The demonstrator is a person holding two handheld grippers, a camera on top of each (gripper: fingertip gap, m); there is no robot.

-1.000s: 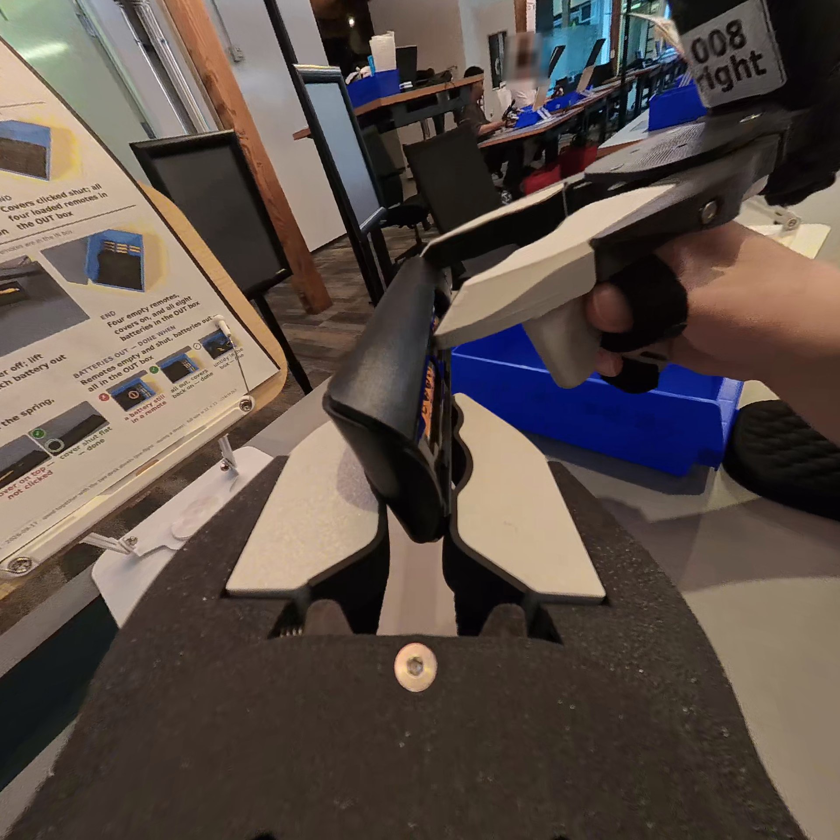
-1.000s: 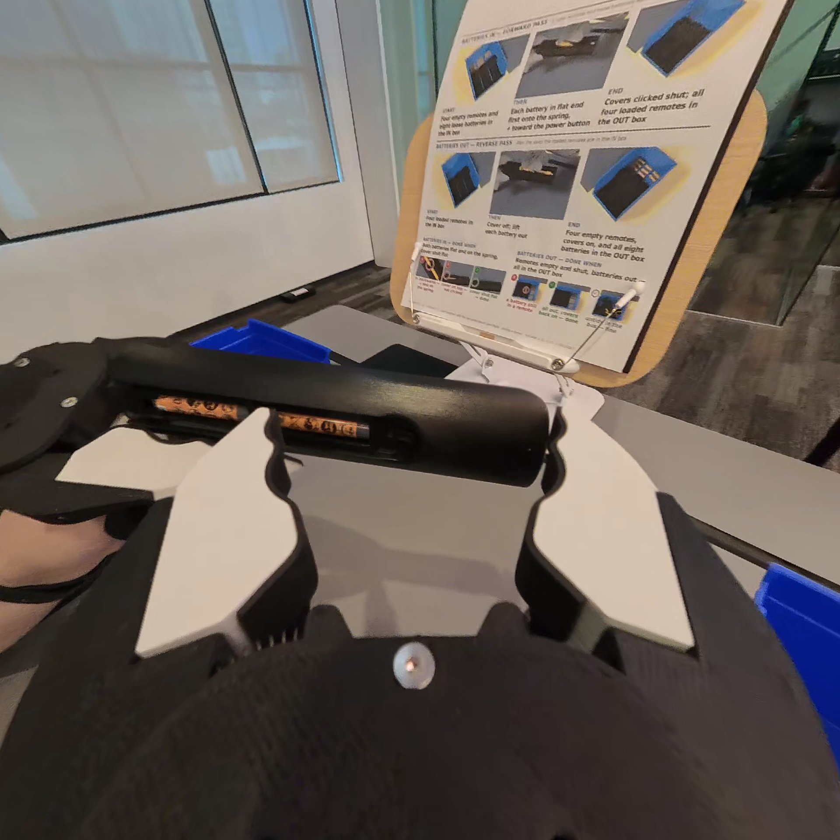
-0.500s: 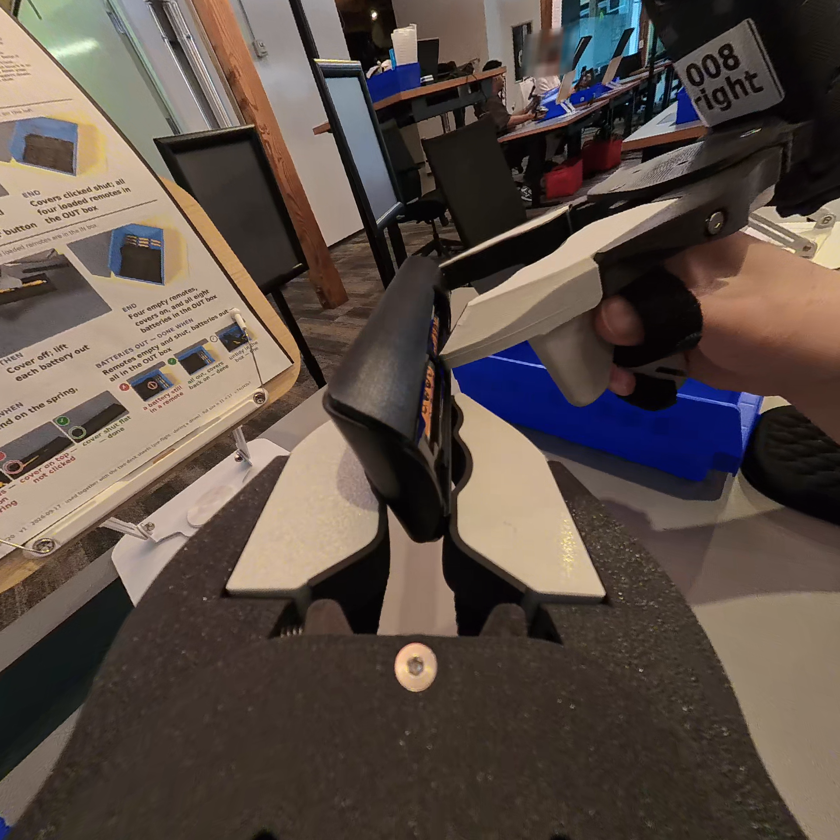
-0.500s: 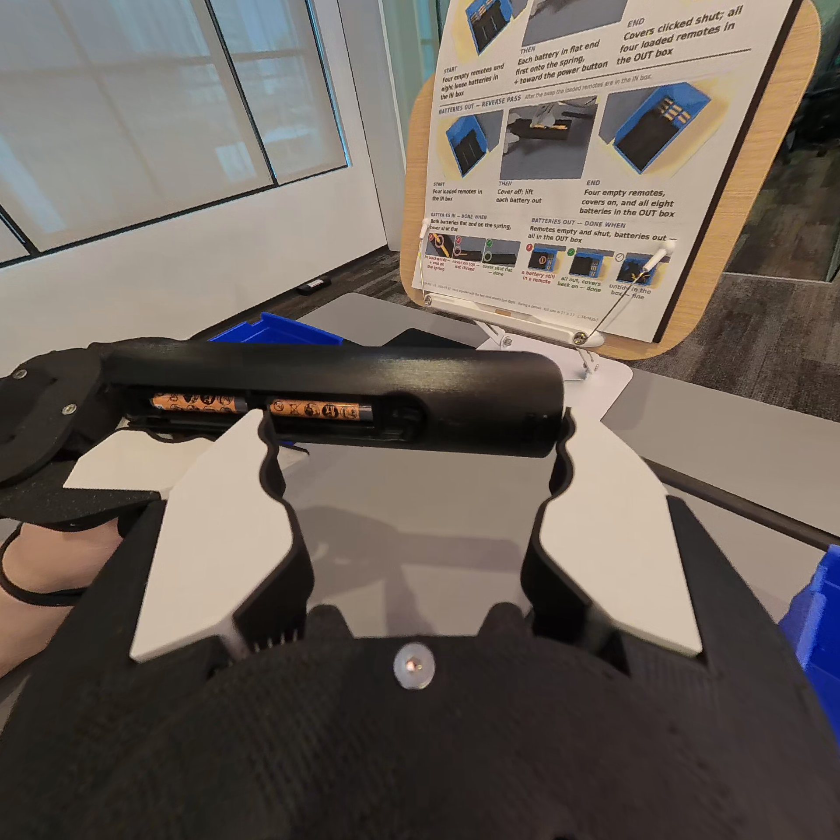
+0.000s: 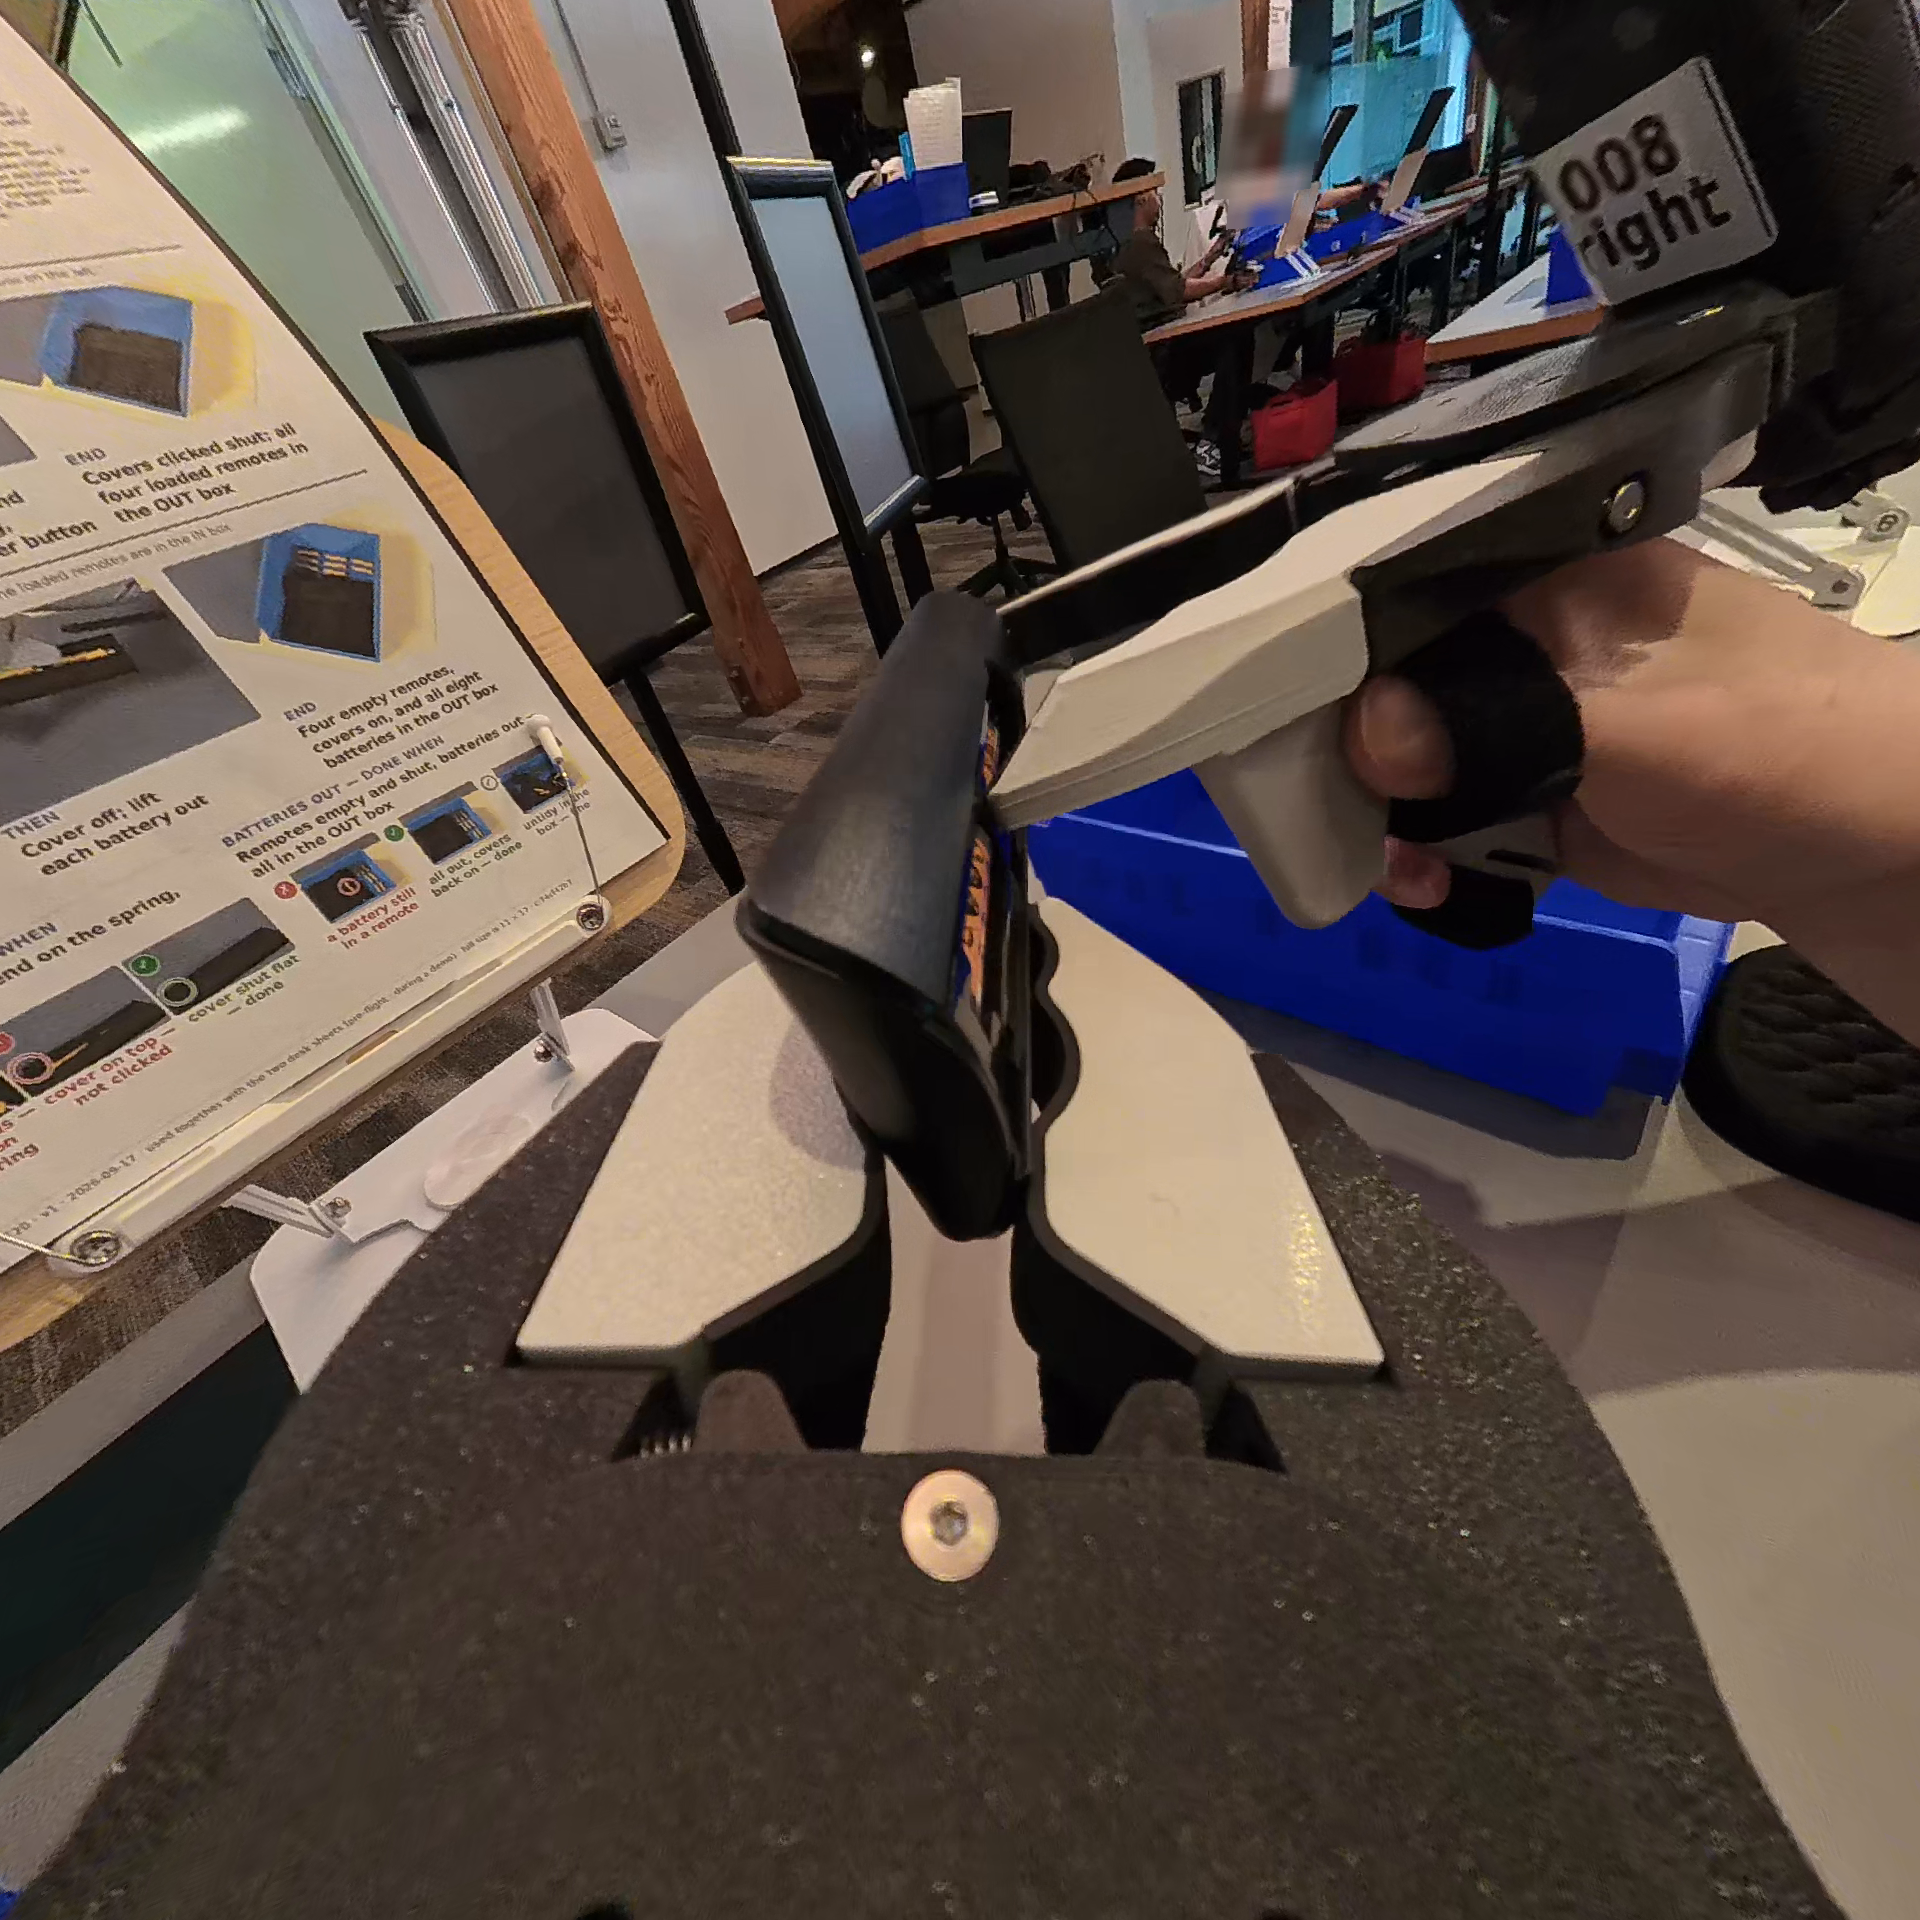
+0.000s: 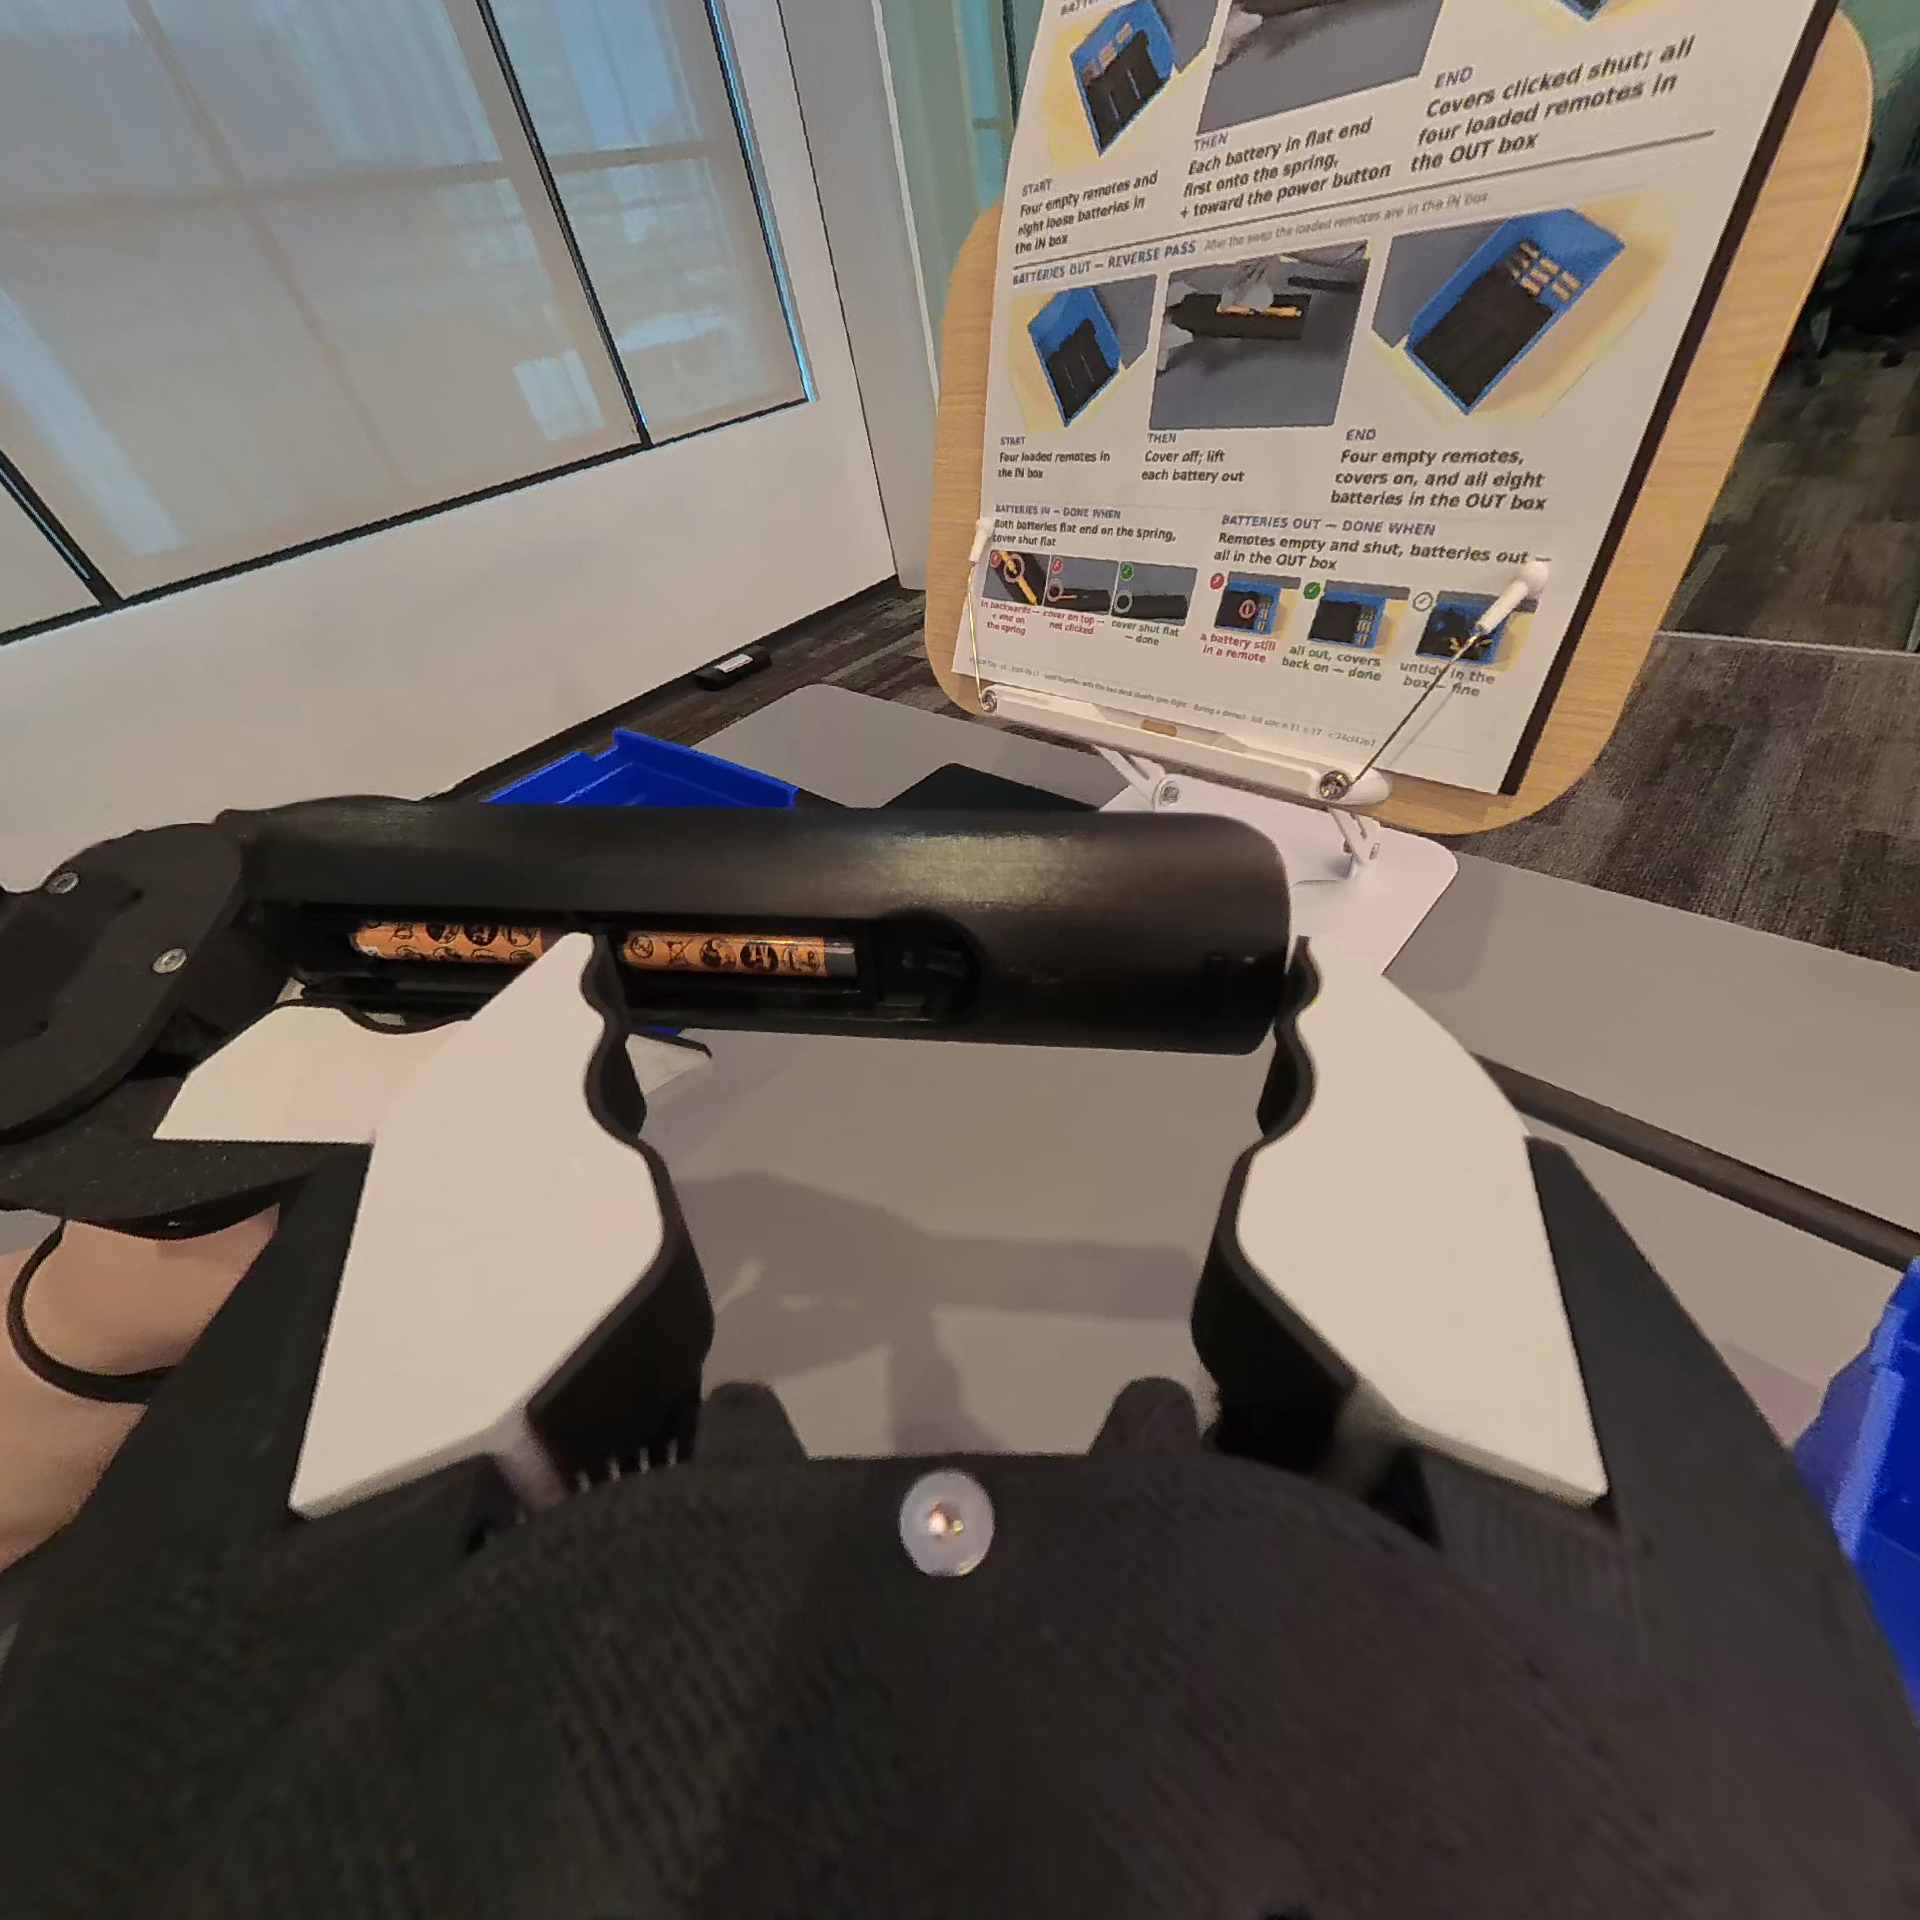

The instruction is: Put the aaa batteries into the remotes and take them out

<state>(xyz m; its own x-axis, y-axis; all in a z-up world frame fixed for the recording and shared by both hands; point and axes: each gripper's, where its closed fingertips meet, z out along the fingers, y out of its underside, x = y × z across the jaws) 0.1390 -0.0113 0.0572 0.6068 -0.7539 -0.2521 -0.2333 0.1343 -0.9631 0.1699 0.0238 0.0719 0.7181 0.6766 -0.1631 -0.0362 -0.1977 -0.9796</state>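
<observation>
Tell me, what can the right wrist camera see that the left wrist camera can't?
Only the right wrist view shows the open battery slot face-on, with two orange batteries lying end to end, and big windows behind.

Only the left wrist view shows the person's hand holding the right gripper, the long side of the blue bin, and desks and chairs farther back.

Both show the black remote clamped by the left gripper, the open right gripper reaching toward its batteries, the instruction sheet on its stand, and the grey table.
</observation>
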